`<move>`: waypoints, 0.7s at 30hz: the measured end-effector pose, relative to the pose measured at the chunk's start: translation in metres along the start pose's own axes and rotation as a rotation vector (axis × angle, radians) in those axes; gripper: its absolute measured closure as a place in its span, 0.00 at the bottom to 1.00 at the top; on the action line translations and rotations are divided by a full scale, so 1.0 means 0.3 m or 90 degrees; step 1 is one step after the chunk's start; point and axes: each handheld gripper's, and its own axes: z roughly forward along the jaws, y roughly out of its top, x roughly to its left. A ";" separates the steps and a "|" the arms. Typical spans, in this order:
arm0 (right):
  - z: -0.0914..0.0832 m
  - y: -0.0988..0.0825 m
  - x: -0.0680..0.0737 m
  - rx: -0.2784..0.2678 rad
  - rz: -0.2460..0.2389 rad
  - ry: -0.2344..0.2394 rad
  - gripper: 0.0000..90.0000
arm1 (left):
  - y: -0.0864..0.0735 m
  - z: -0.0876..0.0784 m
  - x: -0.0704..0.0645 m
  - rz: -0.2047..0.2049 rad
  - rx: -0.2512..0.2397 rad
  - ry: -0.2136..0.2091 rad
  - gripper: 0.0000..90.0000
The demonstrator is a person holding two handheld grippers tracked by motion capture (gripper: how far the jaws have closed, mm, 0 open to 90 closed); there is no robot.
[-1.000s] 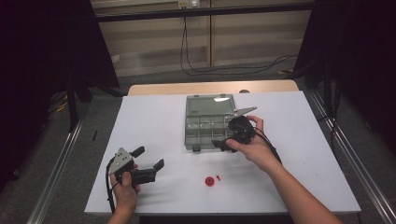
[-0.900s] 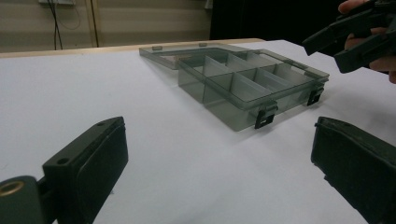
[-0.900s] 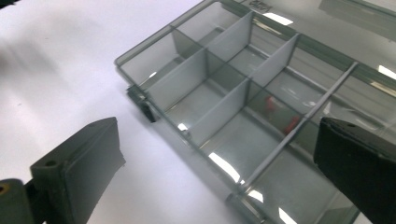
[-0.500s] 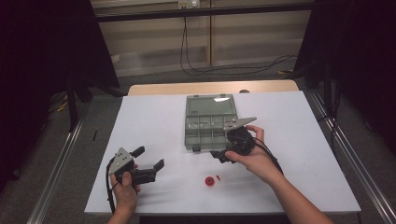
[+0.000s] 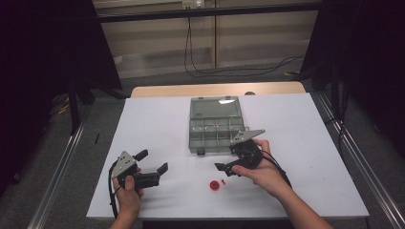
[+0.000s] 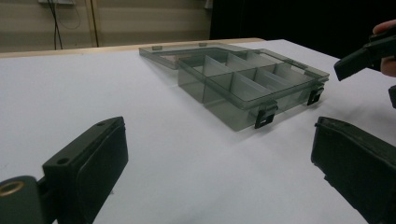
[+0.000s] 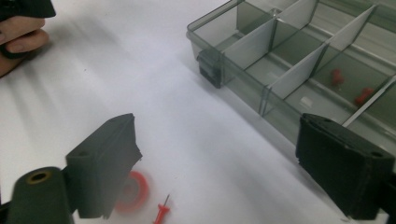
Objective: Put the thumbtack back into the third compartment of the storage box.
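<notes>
White table (image 5: 310, 143); cable (image 5: 200, 71) on floor behind.

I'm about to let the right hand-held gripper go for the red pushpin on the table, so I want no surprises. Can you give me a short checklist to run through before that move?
1. Right hand-held gripper empty, jaws apart though they have just been closing: ok.
2. Red pushpin lies free on the white table, beside the red ring: ok.
3. Pushpin between the jaws: not ok, it lies off toward one jaw.
4. Compartment box open, lid folded back: ok.
5. Left hand-held gripper open and away from the pin: ok.
6. Which way the pin's point faces for a clean grip: cannot tell.
</notes>
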 end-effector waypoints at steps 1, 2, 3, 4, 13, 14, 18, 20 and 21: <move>0.000 -0.005 0.004 -0.001 0.003 0.000 0.18 | 0.000 0.000 0.001 0.002 0.000 0.001 0.04; 0.000 -0.013 0.007 -0.002 0.003 -0.001 0.22 | 0.000 0.000 0.000 0.000 -0.001 0.001 0.04; -0.001 -0.017 0.010 -0.001 0.004 -0.004 0.27 | 0.000 -0.001 0.001 0.000 -0.001 0.001 0.04; -0.001 -0.024 0.014 -0.003 0.007 -0.012 0.30 | 0.000 -0.001 0.001 0.000 -0.001 0.001 0.04; -0.006 -0.075 0.032 -0.012 0.037 0.003 0.47 | 0.000 -0.001 0.002 -0.001 -0.001 0.001 0.04; -0.005 -0.082 0.035 -0.008 0.037 0.001 0.48 | 0.000 -0.001 0.002 0.000 -0.001 0.001 0.04; -0.005 -0.111 0.048 -0.001 0.041 -0.004 0.52 | 0.000 -0.001 0.001 0.000 0.000 0.001 0.04; -0.005 -0.125 0.052 0.000 0.042 -0.010 0.56 | 0.001 -0.001 0.002 0.000 0.000 0.002 0.04; -0.003 -0.133 0.054 0.003 0.046 -0.010 0.57 | 0.001 -0.001 0.002 0.000 0.000 0.002 0.04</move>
